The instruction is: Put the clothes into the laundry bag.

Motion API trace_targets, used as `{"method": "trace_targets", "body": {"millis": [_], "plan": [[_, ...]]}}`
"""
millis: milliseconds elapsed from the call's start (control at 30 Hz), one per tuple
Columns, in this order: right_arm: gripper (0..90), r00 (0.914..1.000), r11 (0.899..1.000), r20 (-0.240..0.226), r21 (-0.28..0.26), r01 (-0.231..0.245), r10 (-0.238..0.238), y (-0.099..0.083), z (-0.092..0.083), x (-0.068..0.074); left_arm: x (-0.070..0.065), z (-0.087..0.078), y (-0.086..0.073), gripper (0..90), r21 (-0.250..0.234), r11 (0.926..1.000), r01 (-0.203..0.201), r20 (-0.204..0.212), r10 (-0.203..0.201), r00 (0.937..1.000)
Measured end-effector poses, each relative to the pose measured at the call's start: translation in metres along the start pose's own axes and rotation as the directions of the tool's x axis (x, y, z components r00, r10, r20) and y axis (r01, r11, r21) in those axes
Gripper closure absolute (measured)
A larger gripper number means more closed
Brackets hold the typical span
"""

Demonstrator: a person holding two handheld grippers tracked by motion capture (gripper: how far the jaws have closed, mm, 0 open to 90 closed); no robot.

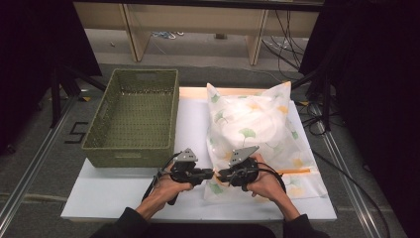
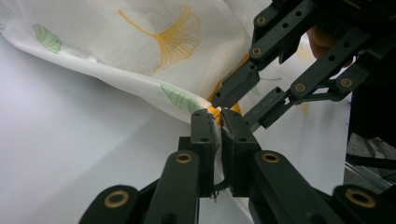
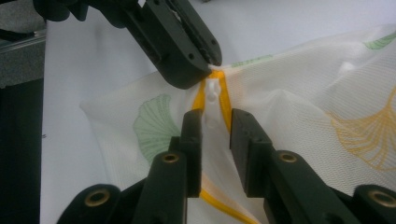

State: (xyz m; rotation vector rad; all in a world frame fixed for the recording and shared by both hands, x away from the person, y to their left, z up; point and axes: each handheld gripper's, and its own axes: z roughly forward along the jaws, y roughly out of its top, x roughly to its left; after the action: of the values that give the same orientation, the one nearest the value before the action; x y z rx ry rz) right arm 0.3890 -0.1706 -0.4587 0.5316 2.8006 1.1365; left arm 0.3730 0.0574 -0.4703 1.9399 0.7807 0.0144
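Two grippers meet at our soft, light mesh laundry bag [image 1: 257,134]: left gripper [image 2: 218,122] pinches its corner; right gripper [image 3: 215,122] gapes astride the zipper pull [image 3: 212,100], our best hold.

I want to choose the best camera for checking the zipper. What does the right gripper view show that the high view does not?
Right gripper view: the white zipper pull on the orange zipper tape, standing between the right gripper's parted jaws, apparently unclamped.

High view: the green woven basket, the white board, and both hands meeting at the bag's near corner.

Both: the white mesh bag with leaf prints, and the left gripper pinching its corner.
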Motion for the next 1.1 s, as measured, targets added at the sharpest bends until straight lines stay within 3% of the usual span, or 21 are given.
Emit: {"method": "trace_targets", "body": {"millis": [33, 100, 367, 533, 667, 833, 867, 900, 967, 1100], "plan": [[78.2, 0.9998, 1.0, -0.005, -0.003, 0.021, -0.021, 0.0, 0.001, -0.001, 0.0, 0.0, 0.0, 83.2, 0.002, 1.0, 0.0, 0.003, 0.0, 1.0], [79.1, 0.9999, 1.0, -0.012, 0.005, 0.002, -0.002, -0.001, 0.001, -0.001, -0.001, 0.0, 0.0, 83.1, -0.005, 1.0, -0.004, 0.004, 0.004, 1.0], [87.8, 0.9993, 1.0, -0.036, -0.016, 0.007, -0.007, -0.001, -0.002, -0.003, 0.001, -0.001, 0.0, 83.3, -0.004, 1.0, -0.006, 0.005, 0.006, 1.0], [88.9, 0.9994, 1.0, -0.03, -0.024, -0.017, 0.016, -0.001, -0.006, -0.002, 0.001, -0.001, 0.001, 83.3, -0.004, 1.0, -0.007, 0.001, 0.007, 1.0], [89.6, 0.9995, 1.0, -0.031, -0.023, -0.003, 0.003, -0.001, -0.007, -0.003, 0.001, -0.001, 0.0, 83.4, -0.001, 0.9999, -0.015, -0.002, 0.015, 0.9999], [89.8, 0.9989, 0.998, -0.026, -0.04, -0.039, 0.038, -0.002, -0.012, -0.004, 0.0, -0.001, 0.0, 83.6, -0.004, 0.9999, -0.011, -0.006, 0.011, 0.9999], [90.0, 0.9991, 0.998, -0.032, -0.057, -0.028, 0.026, -0.002, -0.012, -0.005, 0.0, 0.0, -0.001, 83.7, 0.0, 0.9999, -0.013, 0.005, 0.013, 0.9999], [90.0, 0.9986, 0.997, -0.028, -0.068, -0.046, 0.044, -0.001, -0.013, -0.006, 0.0, -0.001, -0.001, 83.7, 0.006, 0.9997, -0.023, 0.0, 0.023, 0.9997], [90.0, 0.9988, 0.996, -0.031, -0.081, -0.04, 0.037, 0.0, -0.014, -0.006, 0.0, 0.0, 0.001, 83.8, -0.005, 1.0, -0.006, 0.003, 0.006, 1.0], [90.0, 0.9979, 0.997, -0.045, -0.059, -0.051, 0.048, 0.0, -0.013, -0.006, 0.0, -0.001, 0.001, 83.8, -0.005, 0.9999, -0.011, -0.002, 0.011, 0.9999]]}}
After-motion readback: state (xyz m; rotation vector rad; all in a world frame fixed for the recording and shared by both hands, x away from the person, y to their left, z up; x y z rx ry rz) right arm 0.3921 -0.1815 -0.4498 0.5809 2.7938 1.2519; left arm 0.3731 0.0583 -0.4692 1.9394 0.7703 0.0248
